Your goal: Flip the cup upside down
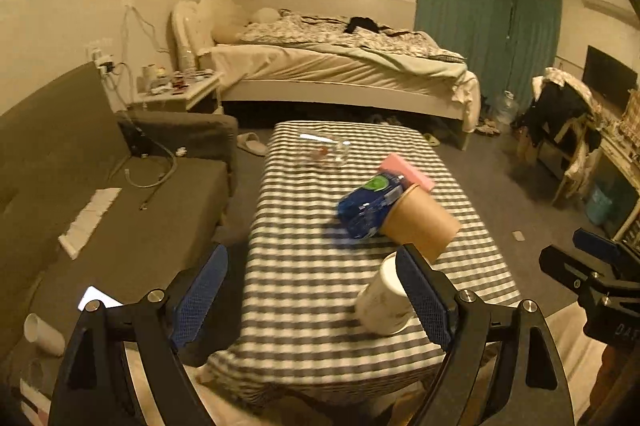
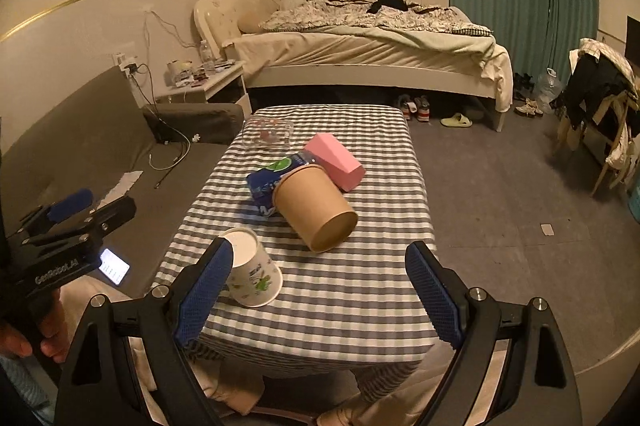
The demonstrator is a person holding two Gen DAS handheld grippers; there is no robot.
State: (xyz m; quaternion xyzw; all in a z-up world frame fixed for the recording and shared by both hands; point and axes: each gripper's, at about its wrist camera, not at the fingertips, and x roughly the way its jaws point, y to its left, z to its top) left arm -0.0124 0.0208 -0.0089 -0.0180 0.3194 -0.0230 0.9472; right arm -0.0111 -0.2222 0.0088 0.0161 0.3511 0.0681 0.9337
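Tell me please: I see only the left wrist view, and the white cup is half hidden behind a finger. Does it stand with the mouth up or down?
Observer: In the right wrist view, the white cup stands mouth down on the checked table, with its narrow base up.
Operator: Where does the brown cup's mouth point?
Observer: The brown cup lies on its side, and its open mouth faces the right wrist camera.
Operator: Does the right gripper hold anything?
Observer: No. The right gripper has its fingers wide apart, with nothing clamped.
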